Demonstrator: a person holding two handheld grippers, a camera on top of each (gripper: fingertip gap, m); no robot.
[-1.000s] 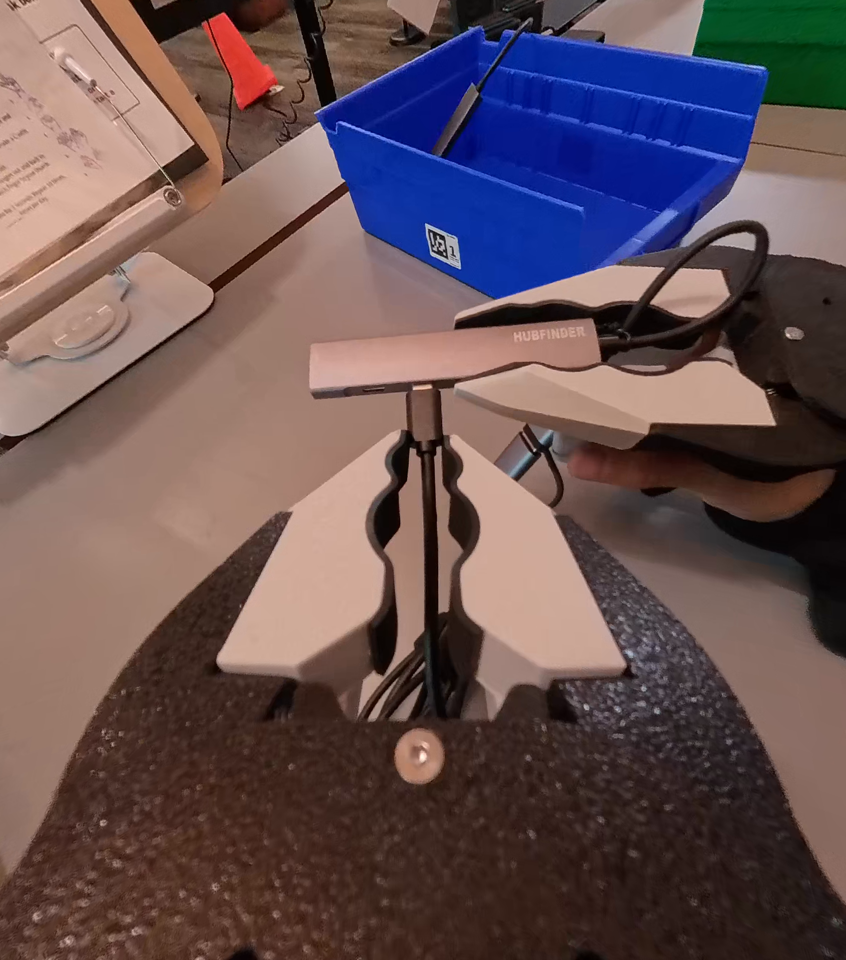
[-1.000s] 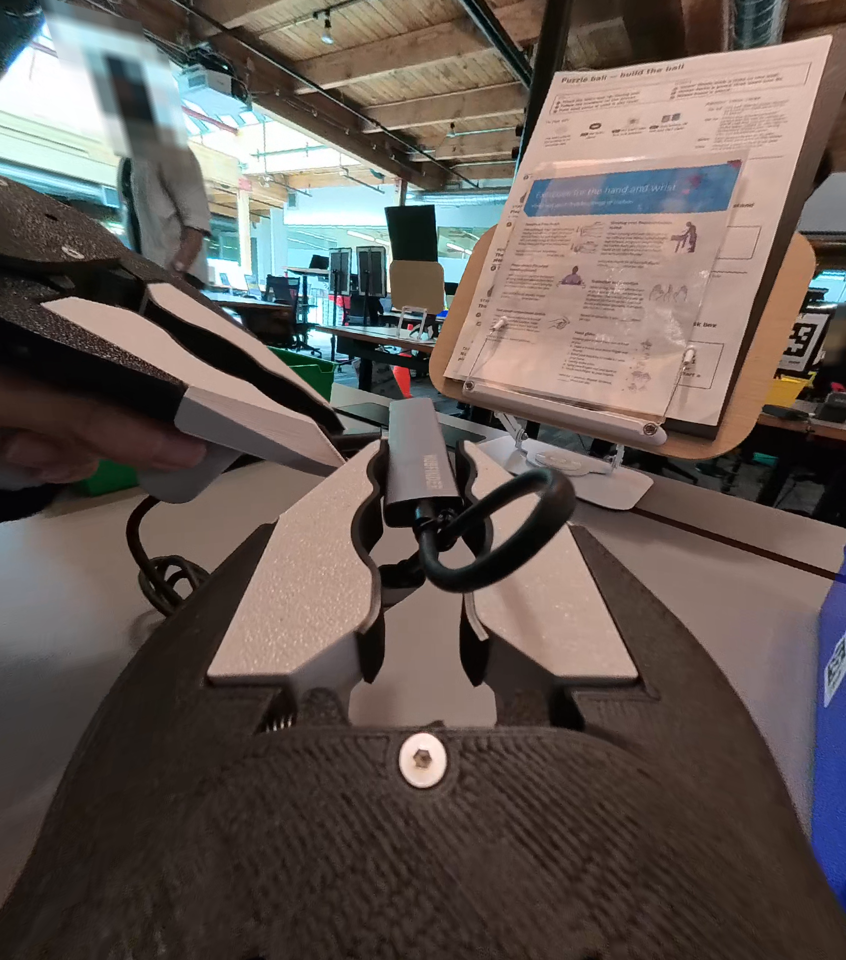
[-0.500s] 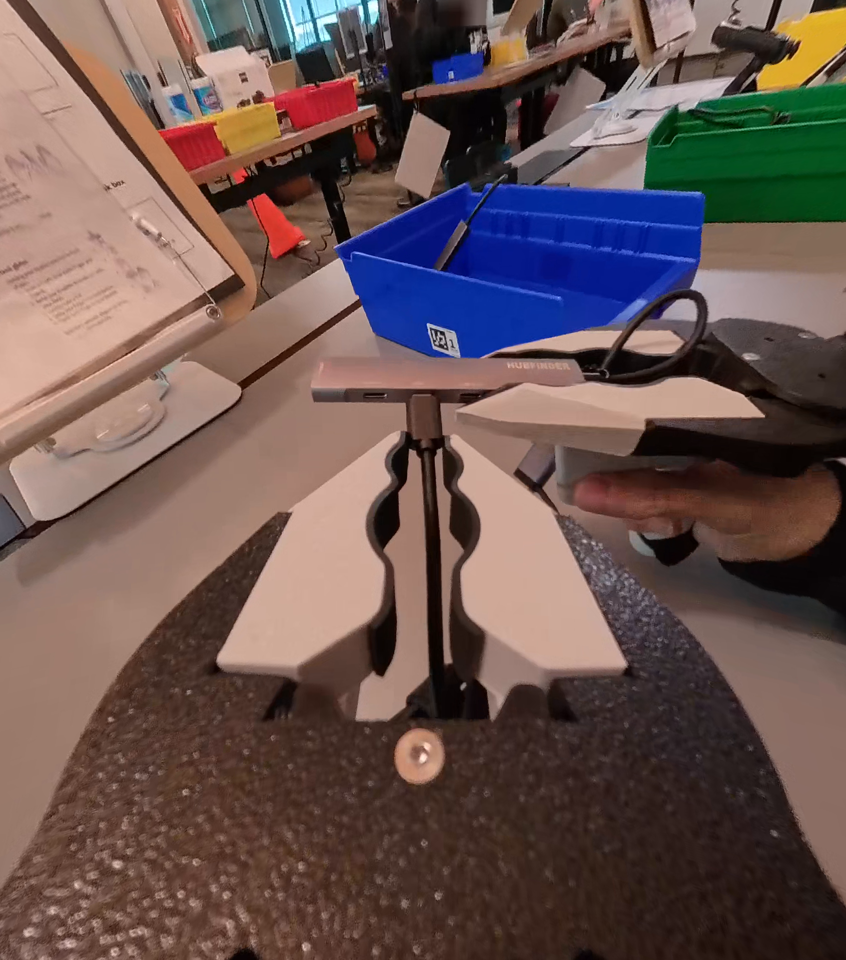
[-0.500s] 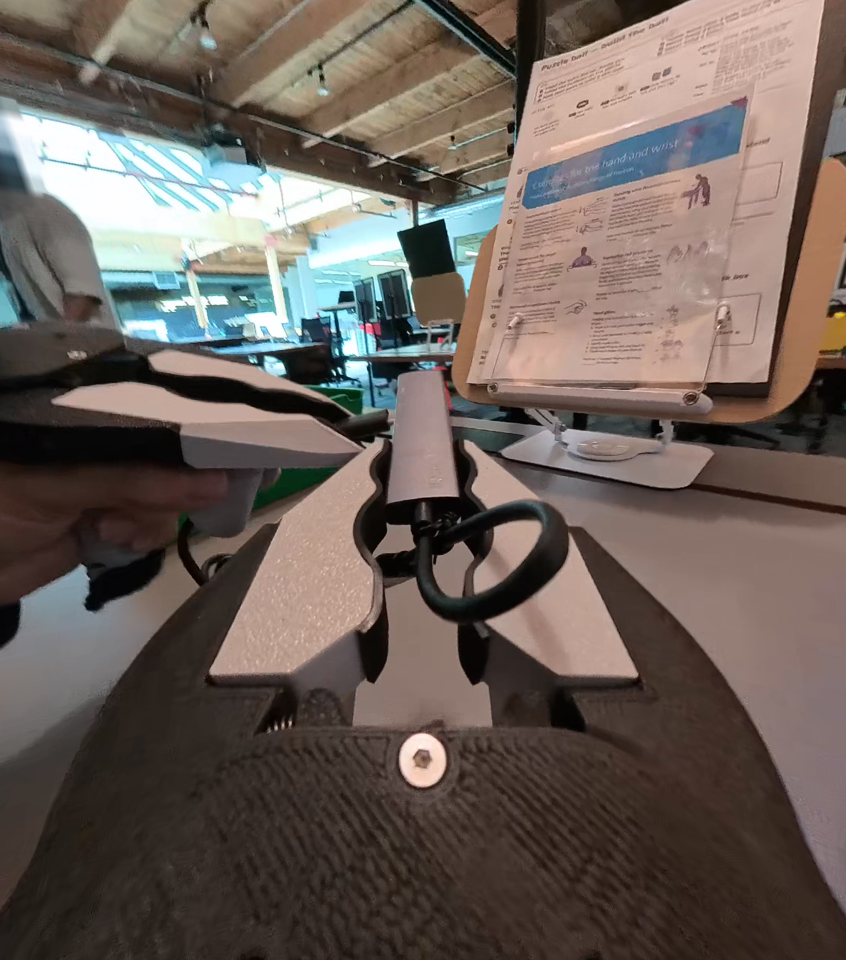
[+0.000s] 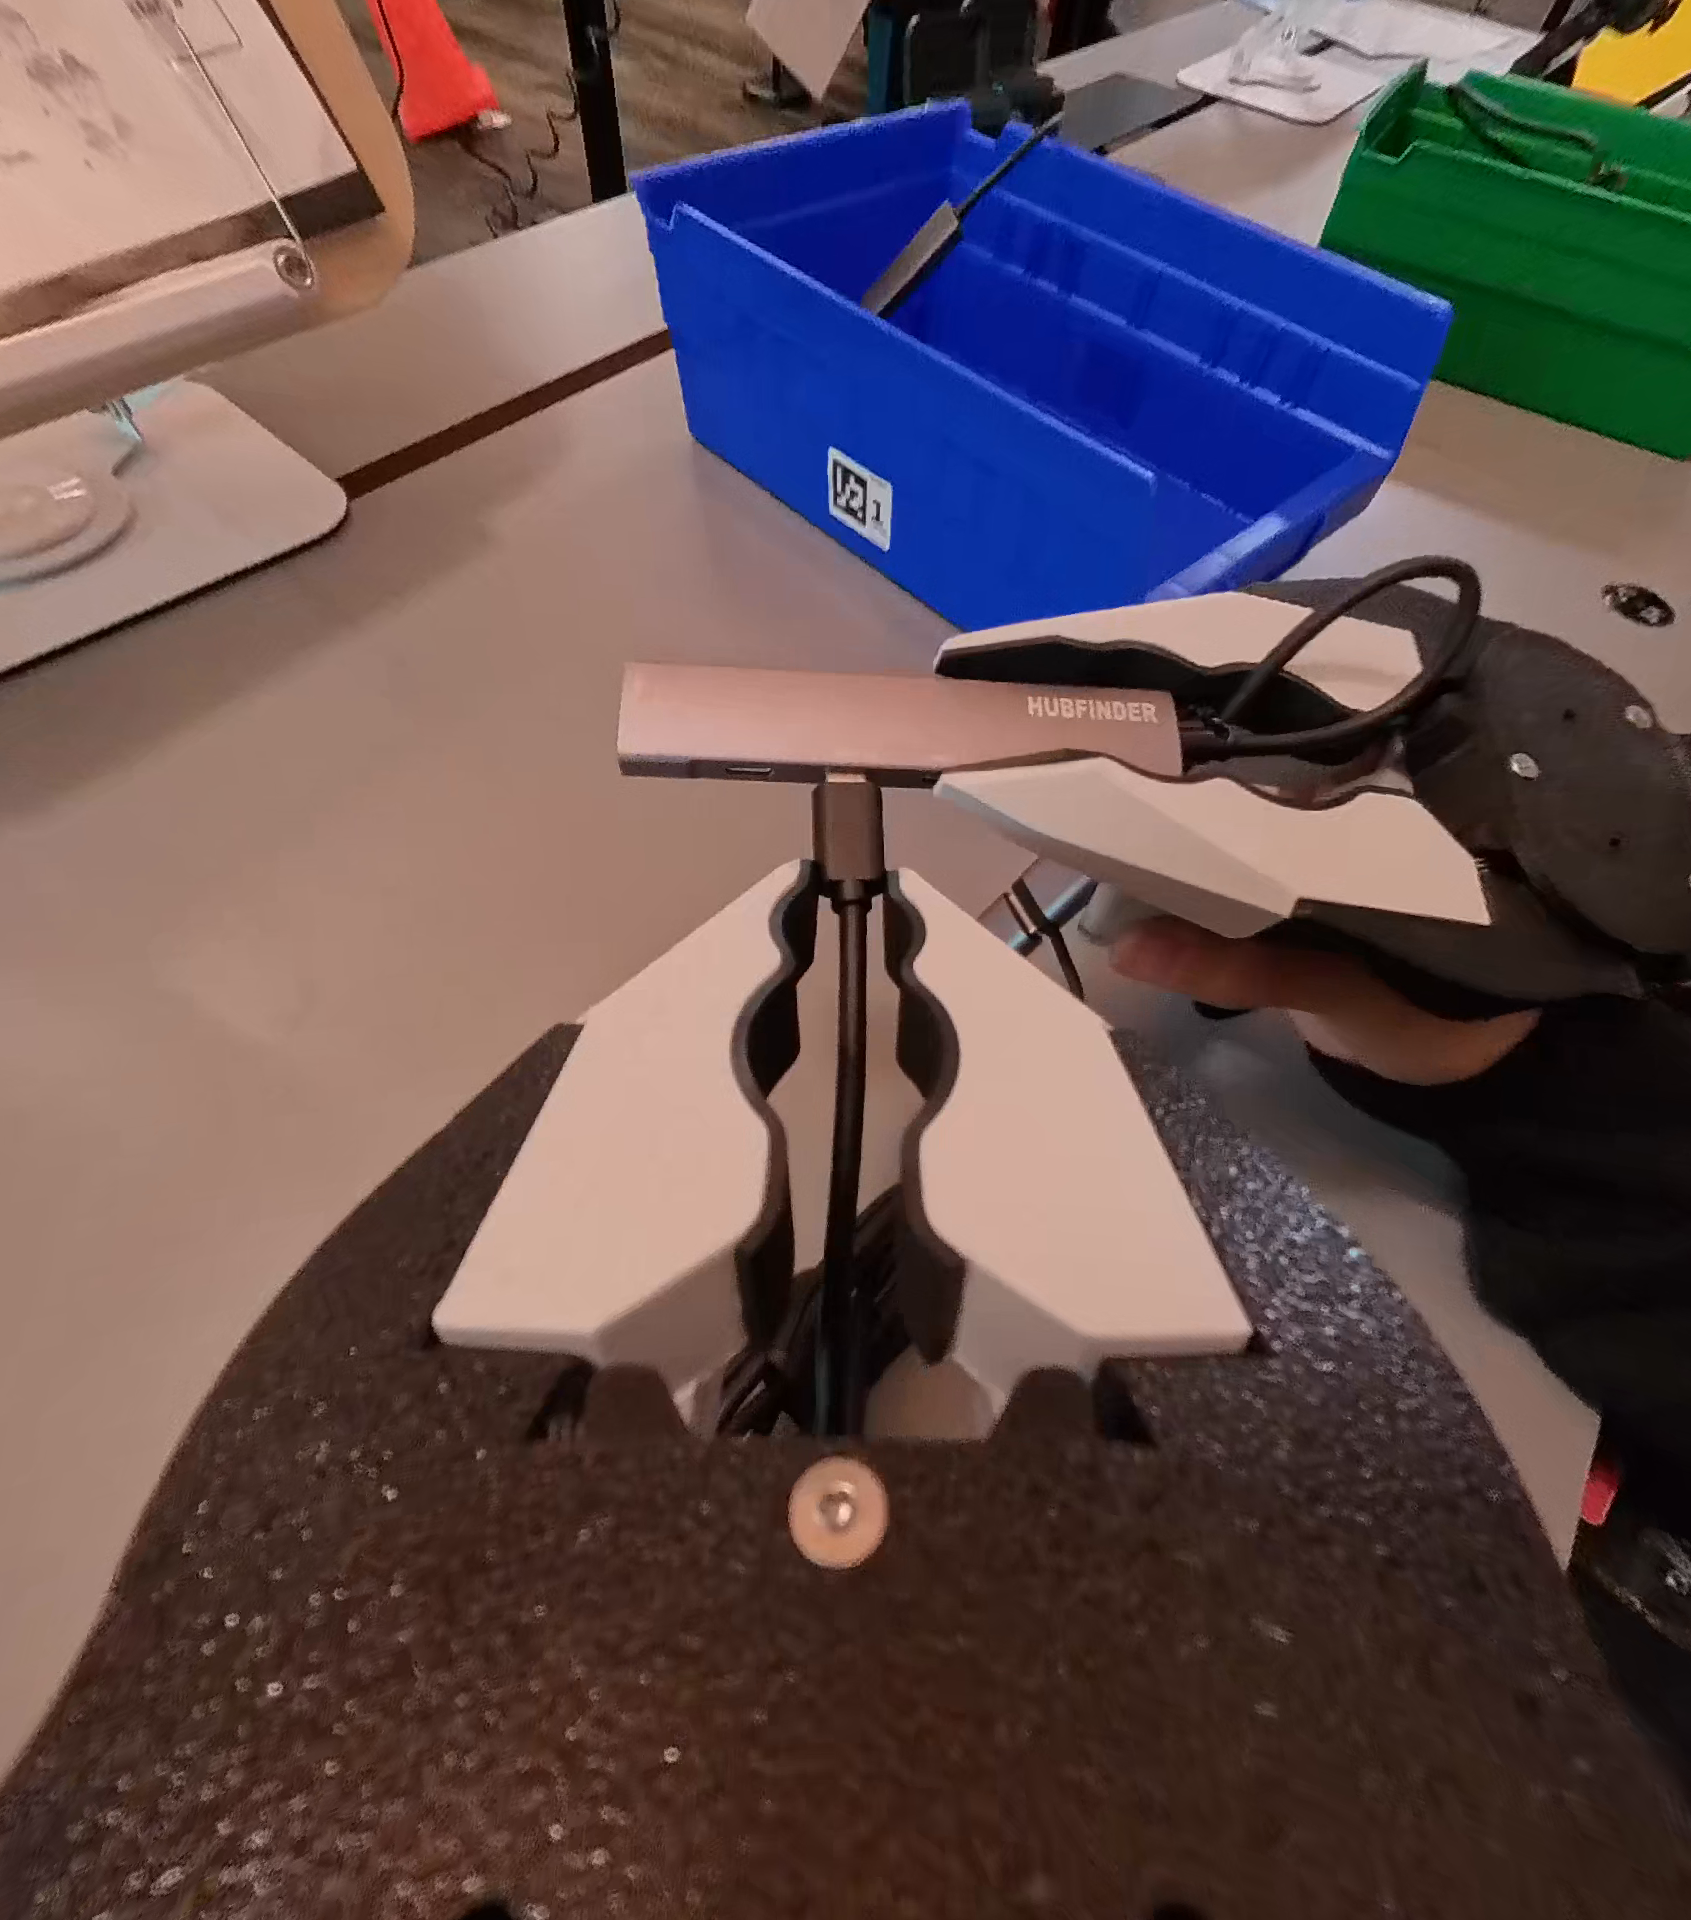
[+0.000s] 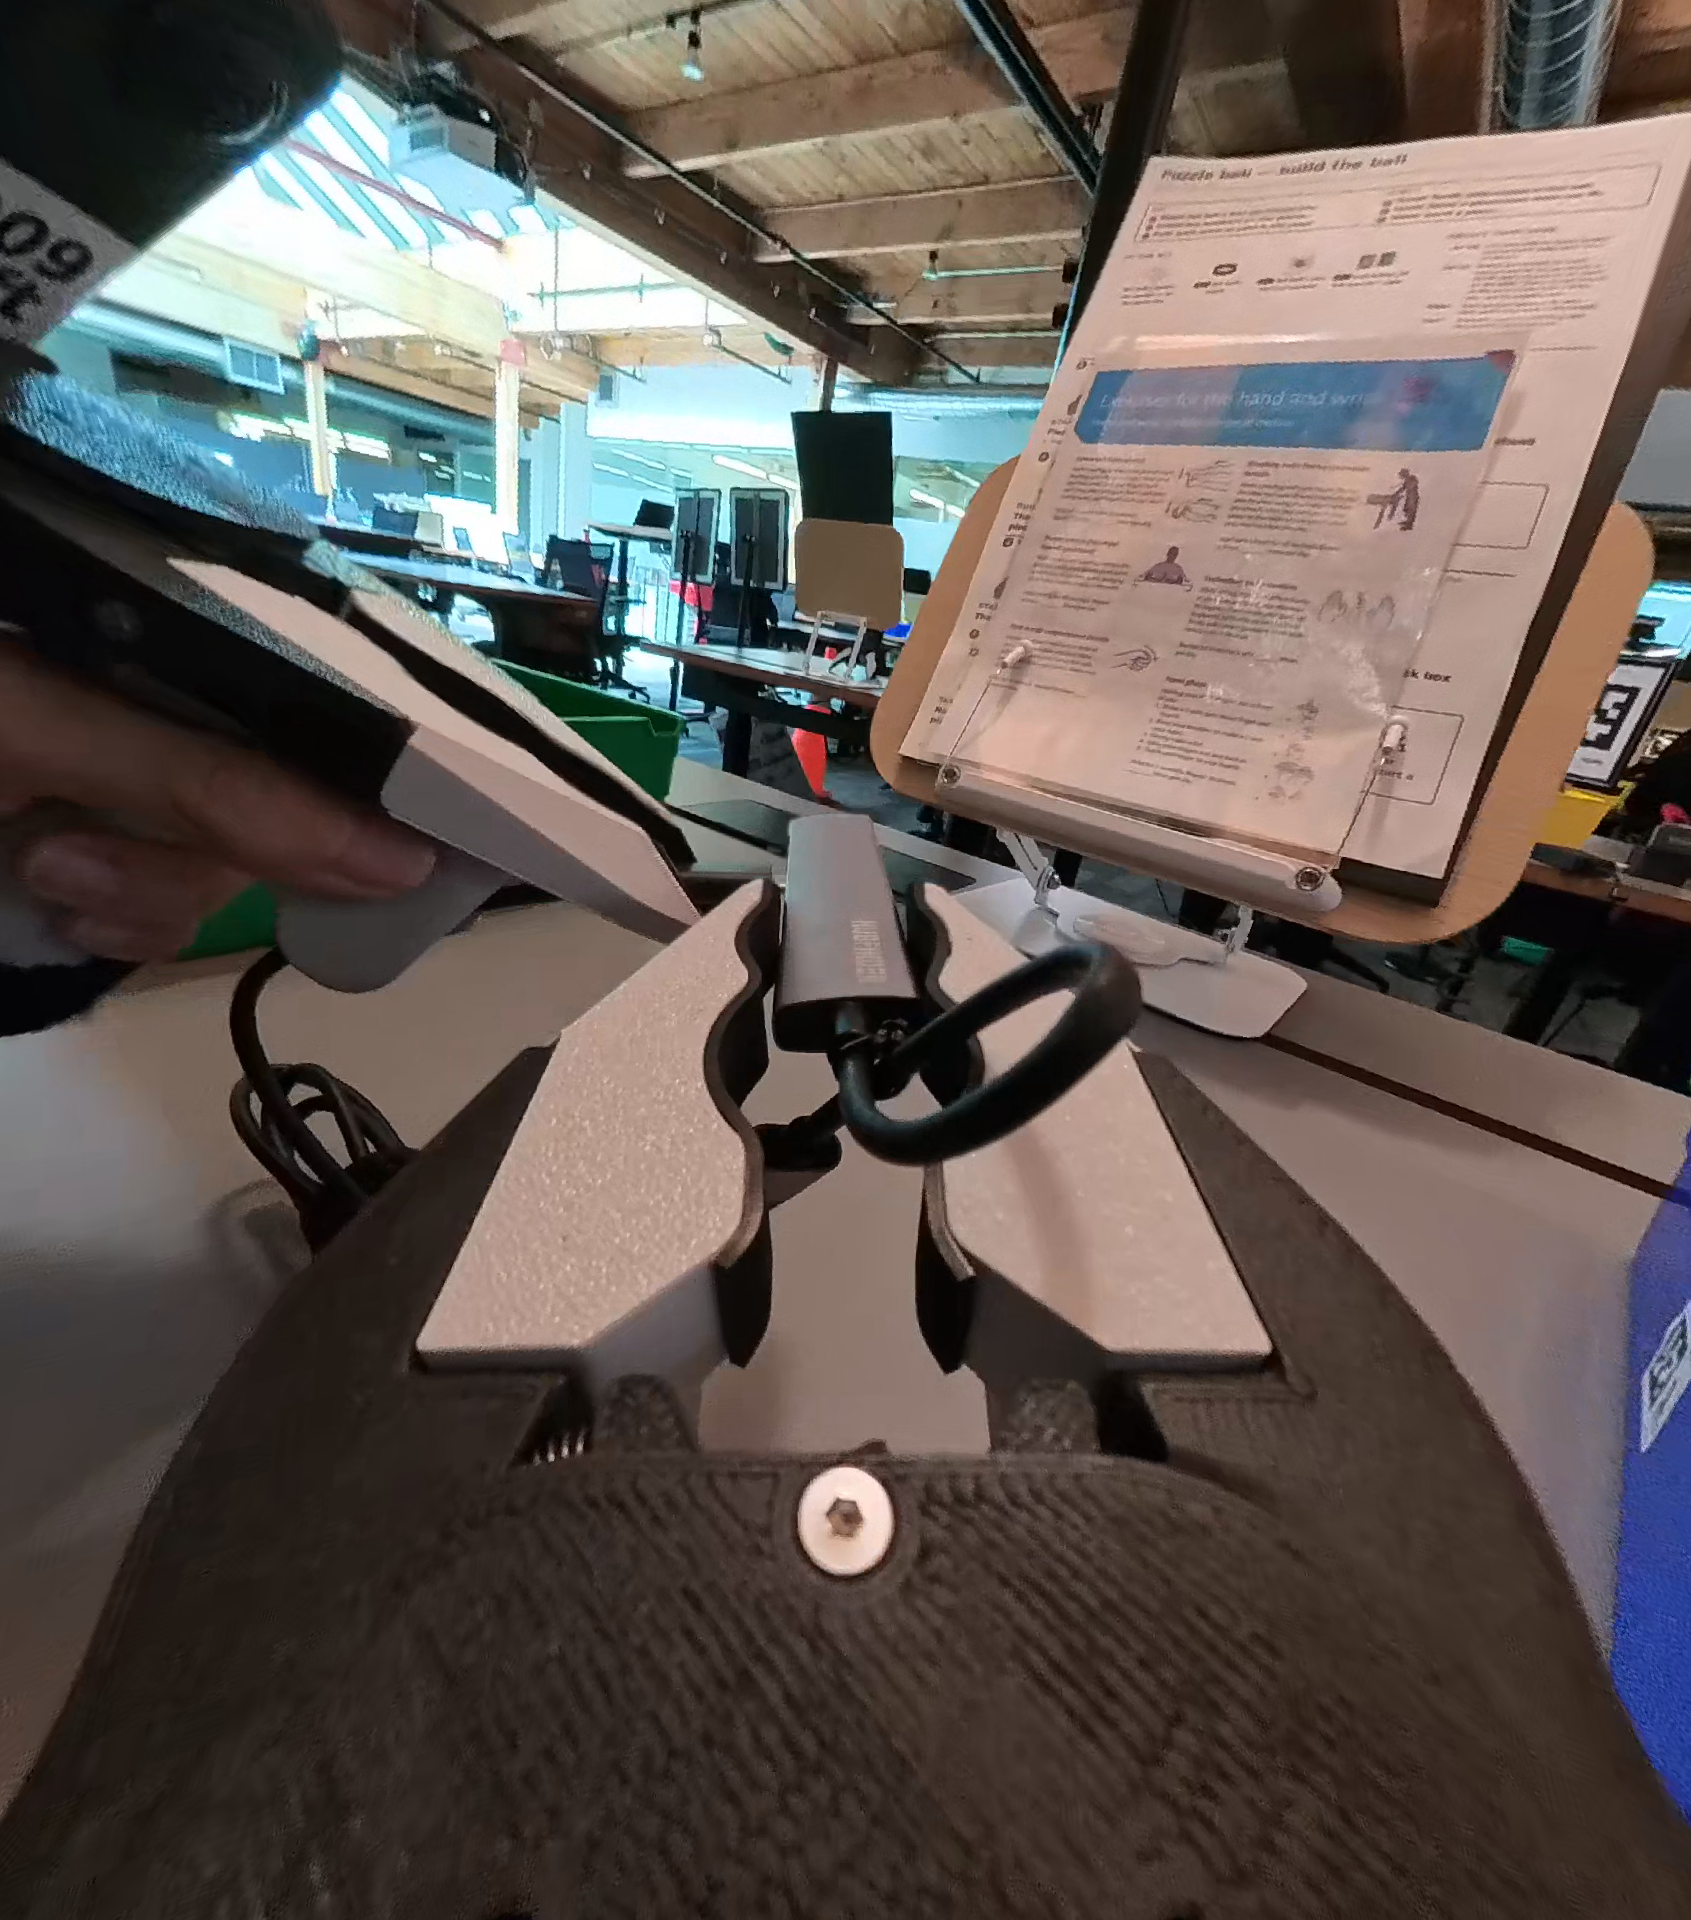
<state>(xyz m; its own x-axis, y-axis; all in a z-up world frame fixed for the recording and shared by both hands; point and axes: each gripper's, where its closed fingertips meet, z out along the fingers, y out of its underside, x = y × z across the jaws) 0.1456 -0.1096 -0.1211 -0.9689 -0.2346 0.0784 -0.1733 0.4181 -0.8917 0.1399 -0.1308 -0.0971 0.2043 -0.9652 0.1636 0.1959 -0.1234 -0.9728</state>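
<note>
A slim grey hub (image 5: pixel 820 719) is held level above the table in the left wrist view. My right gripper (image 5: pixel 940 727) is shut on its right end, with the hub's short black cord (image 5: pixel 1381 644) looping back over the gripper. My left gripper (image 5: pixel 848 894) is shut on a black cable (image 5: pixel 846 1091) whose grey plug (image 5: pixel 848 840) sits in the hub's near side. In the right wrist view the hub (image 6: pixel 841 935) lies between my right gripper's tips (image 6: pixel 843 906), its cord (image 6: pixel 986 1060) curls behind, and the left gripper (image 6: pixel 508 800) comes in from the left.
A blue bin (image 5: pixel 924 457) with a dark stick-like device (image 5: pixel 914 265) in it stands behind the hub. A green bin (image 5: pixel 1568 260) is farther right. A paper stand (image 5: pixel 93 343) stands at the left, also shown in the right wrist view (image 6: pixel 1267 582). The grey table (image 5: pixel 249 883) lies below. The grippers are tip to tip, or close to it.
Both grippers keep their grips. The two views tilted up half a second ago and have tilted back down; hub and plug stay joined in the same relative place.
</note>
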